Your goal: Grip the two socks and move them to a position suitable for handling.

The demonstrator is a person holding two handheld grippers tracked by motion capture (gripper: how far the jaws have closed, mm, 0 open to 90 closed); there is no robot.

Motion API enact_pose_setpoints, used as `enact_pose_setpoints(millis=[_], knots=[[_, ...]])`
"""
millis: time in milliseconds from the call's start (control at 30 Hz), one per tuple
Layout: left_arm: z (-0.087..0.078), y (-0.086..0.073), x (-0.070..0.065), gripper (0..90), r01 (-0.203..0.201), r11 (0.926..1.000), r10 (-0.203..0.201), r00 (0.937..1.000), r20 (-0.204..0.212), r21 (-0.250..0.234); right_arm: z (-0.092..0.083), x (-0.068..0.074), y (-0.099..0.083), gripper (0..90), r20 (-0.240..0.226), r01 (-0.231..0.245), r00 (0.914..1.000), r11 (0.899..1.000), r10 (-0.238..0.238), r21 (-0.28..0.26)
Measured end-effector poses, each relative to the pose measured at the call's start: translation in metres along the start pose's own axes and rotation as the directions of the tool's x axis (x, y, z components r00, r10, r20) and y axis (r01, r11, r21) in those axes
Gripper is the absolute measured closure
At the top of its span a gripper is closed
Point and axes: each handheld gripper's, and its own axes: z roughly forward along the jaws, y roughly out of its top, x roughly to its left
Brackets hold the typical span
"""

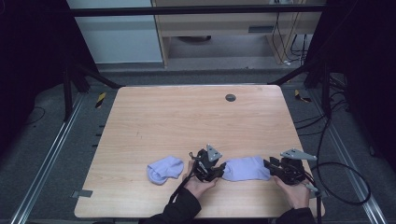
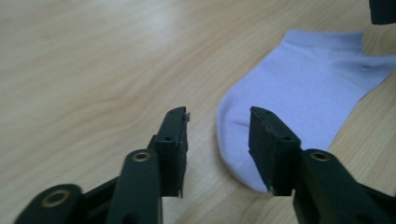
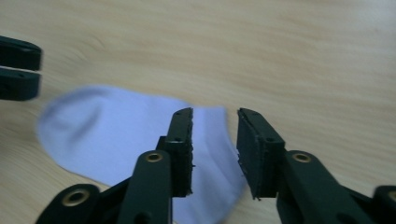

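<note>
Sock (image 1: 246, 168) lies flat between both grippers (fingers seemingly apart)

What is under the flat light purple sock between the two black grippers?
The flat light purple sock lies straight on the light wooden table. Bare wood shows all around it. Whatever sits beneath the sock's middle is covered by the fabric, so it cannot be seen.

Left gripper (image 1: 219, 169) low near the table edge, jaws parted, nothing between them. Right gripper (image 1: 268, 164) faces it, jaws parted too, nothing gripped.
</note>
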Motion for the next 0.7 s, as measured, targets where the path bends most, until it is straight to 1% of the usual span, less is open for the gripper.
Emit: enact_pose_setpoints(millis=[33,67,100,133,200,267,300,367,400,467,533,567,633,667,700], knots=[[-0.005,0.002,0.003,53.3,-0.004,0.9999,0.004,1.0000,-0.001,-0.013,-0.001,0.002,0.002,63.5,-0.021,-0.009,0.9998,1.000,0.008,-0.022],[-0.010,0.004,0.007,50.4,-0.011,0.9997,0.011,0.9999,-0.002,-0.023,-0.002,0.004,0.004,62.1,-0.030,0.003,0.9995,0.999,-0.004,-0.034],[-0.015,0.006,0.010,45.9,-0.014,0.9994,0.014,0.9999,-0.004,-0.031,-0.002,0.009,0.008,59.0,-0.045,0.022,0.9987,0.998,-0.024,-0.053],[-0.020,0.008,0.014,44.1,-0.014,0.9993,0.014,0.9999,-0.001,-0.036,-0.002,0.011,0.009,59.0,-0.055,0.026,0.9981,0.998,-0.029,-0.057],[-0.031,0.011,0.023,42.5,-0.010,0.9992,0.010,0.9998,0.019,-0.040,-0.001,0.014,0.010,54.7,-0.060,0.034,0.9975,0.998,-0.037,-0.059],[-0.043,0.011,0.032,40.1,-0.009,0.9985,0.010,0.9997,0.021,-0.054,0.000,0.019,0.013,52.7,-0.068,0.055,0.9960,0.997,-0.059,-0.057],[-0.051,0.011,0.038,39.8,-0.011,0.9982,0.012,0.9999,0.012,-0.059,0.001,0.022,0.014,51.9,-0.072,0.069,0.9947,0.996,-0.073,-0.056],[-0.062,0.009,0.046,38.4,-0.011,0.9975,0.011,0.9999,-0.002,-0.070,0.003,0.028,0.017,49.8,-0.086,0.080,0.9927,0.995,-0.084,-0.056],[-0.069,0.007,0.053,37.7,-0.011,0.9970,0.010,0.9998,-0.015,-0.077,0.004,0.030,0.018,49.0,-0.092,0.091,0.9910,0.994,-0.096,-0.060],[-0.079,0.003,0.062,36.6,0.005,0.9967,-0.006,0.9997,-0.022,-0.082,0.006,0.038,0.021,47.0,-0.104,0.115,0.9873,0.992,-0.120,-0.057],[-0.089,-0.002,0.071,35.6,0.009,0.9962,-0.013,0.9990,-0.042,-0.087,0.008,0.044,0.023,46.4,-0.122,0.132,0.9828,0.989,-0.139,-0.060],[-0.094,-0.005,0.075,35.1,0.007,0.9959,-0.012,0.9985,-0.054,-0.091,0.009,0.047,0.025,46.0,-0.129,0.149,0.9794,0.987,-0.156,-0.061],[-0.103,-0.011,0.084,34.4,0.014,0.9953,-0.021,0.9968,-0.077,-0.095,0.011,0.055,0.027,44.4,-0.129,0.177,0.9742,0.982,-0.185,-0.068],[-0.107,-0.015,0.088,34.2,0.021,0.9953,-0.030,0.9957,-0.088,-0.094,0.012,0.059,0.029,43.8,-0.136,0.180,0.9726,0.981,-0.188,-0.069],[-0.110,-0.018,0.092,34.0,0.023,0.9954,-0.032,0.9947,-0.097,-0.093,0.015,0.066,0.033,42.3,-0.149,0.188,0.9686,0.979,-0.199,-0.081]])
